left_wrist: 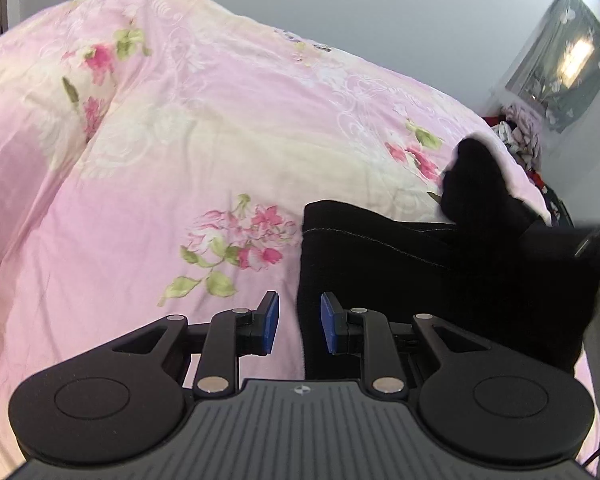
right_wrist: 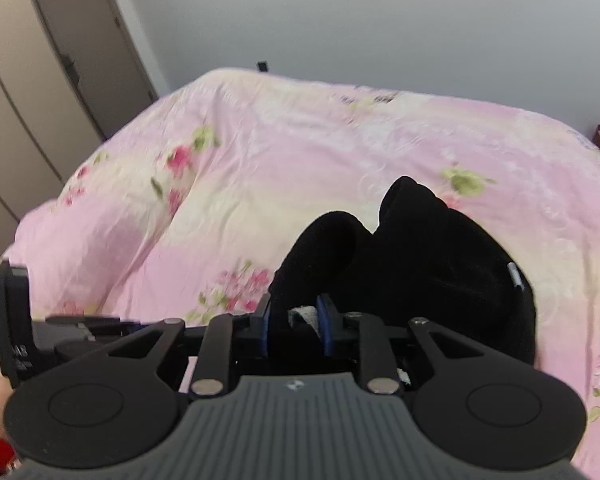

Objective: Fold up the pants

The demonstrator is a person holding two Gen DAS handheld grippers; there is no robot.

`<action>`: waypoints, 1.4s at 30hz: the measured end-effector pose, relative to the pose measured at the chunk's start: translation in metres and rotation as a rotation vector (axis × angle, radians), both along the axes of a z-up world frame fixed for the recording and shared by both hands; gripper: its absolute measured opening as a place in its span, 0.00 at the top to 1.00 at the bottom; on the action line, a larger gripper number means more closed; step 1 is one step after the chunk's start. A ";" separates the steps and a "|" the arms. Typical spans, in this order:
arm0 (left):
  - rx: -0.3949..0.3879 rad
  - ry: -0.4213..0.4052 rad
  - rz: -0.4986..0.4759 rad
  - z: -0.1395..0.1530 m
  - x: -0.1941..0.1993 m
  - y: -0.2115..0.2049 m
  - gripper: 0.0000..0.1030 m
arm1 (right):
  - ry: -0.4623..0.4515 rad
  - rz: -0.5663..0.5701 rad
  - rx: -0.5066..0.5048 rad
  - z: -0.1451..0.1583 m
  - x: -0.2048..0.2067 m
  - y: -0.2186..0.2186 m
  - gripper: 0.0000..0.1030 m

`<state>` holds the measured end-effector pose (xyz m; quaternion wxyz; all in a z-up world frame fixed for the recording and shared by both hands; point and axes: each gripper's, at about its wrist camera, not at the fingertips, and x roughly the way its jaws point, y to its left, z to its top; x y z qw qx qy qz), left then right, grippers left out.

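- The black pants [left_wrist: 440,280] lie on the bed, on the pink flowery blanket [left_wrist: 180,152], near its close edge and off to one side.
- Part of the pants is flat on the blanket. Another part is bunched up in a tall lump [right_wrist: 412,248].
- The right claw [right_wrist: 294,320] has its two blue pads close together, with dark cloth and a bit of white cloth pinched between them. It looks like it holds the pants.
- The left claw [left_wrist: 299,322] is a little open. The side edge of the pants sits right at the gap, but the pads are not squeezing it. I think it holds nothing.
- What could go wrong: only one claw has a grip, so if that claw pulls up, the loose side may sag and the fold may come out crooked.
- The right claw holds a fat bunch, not one neat edge. Some layers could slip out, or too many could come along.
- The blanket is soft and lumpy. A pad could grab the blanket too and drag it.
- Which way the pants point: in the left claw's view the flat part runs long from the close edge across toward the far right side, where the lump stands.
- I cannot tell which end is the waist and which is the legs. The cloth is too dark and bunched.
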<state>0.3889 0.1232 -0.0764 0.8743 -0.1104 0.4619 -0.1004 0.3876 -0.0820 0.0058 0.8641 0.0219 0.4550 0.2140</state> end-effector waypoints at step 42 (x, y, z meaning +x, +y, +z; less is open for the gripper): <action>-0.276 0.220 -0.096 -0.067 0.048 -0.091 0.36 | 0.318 0.143 -0.122 -0.143 0.001 -0.127 0.75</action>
